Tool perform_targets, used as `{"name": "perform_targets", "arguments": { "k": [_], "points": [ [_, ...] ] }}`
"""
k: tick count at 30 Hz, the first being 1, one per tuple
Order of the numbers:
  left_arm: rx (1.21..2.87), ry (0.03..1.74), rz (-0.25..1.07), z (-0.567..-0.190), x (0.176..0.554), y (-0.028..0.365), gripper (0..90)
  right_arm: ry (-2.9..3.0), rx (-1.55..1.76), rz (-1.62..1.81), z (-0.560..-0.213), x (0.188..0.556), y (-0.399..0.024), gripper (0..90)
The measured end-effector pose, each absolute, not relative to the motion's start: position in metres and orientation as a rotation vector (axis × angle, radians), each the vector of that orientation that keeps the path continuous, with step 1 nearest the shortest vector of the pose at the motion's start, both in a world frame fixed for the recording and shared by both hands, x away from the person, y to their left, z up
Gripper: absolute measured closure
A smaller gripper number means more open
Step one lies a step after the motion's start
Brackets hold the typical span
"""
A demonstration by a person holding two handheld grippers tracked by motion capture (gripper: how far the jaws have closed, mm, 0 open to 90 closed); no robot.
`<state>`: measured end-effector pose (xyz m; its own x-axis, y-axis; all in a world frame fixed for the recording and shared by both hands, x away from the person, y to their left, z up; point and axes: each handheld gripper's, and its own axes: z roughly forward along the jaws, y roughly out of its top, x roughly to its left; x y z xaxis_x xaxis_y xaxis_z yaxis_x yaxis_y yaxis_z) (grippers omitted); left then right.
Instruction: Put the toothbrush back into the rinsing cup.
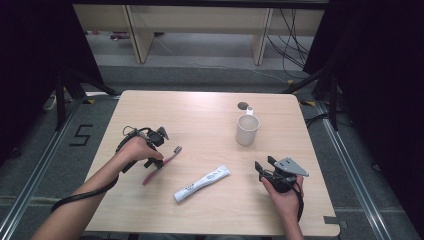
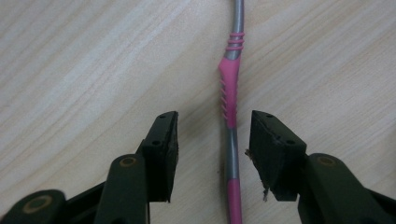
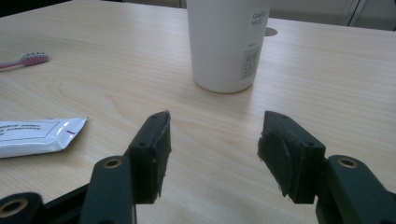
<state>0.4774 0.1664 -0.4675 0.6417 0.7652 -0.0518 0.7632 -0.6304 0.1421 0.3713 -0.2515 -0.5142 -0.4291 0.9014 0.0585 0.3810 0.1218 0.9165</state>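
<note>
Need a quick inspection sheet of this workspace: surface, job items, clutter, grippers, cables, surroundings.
Surface: light wood table, no spills seen.
Job's things: pink toothbrush lying flat between the left gripper jaws, pads not touching it.
Clutter: toothpaste tube mid-table; white cup upright beyond it.
Grippers: left over the toothbrush, open; right gripper open, holds nothing, faces the cup.
Cables: black cable along the left forearm.
Surroundings: floor marking, desk legs behind.

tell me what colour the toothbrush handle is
Pink and grey: the toothbrush handle has pink grip sections on a grey shaft, clearest in the left gripper view.

"5" on the floor
</note>
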Motion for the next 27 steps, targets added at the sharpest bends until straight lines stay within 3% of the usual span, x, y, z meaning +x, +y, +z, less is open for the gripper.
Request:
{"name": "perform_targets", "arguments": {
  "k": [27],
  "points": [
    [2.788, 1.209, 0.006, -0.477, 0.487, 0.152, 63.5, 1.897, 1.230, 1.264, -0.514, 0.371, -0.253, 43.4]
  ]
}}
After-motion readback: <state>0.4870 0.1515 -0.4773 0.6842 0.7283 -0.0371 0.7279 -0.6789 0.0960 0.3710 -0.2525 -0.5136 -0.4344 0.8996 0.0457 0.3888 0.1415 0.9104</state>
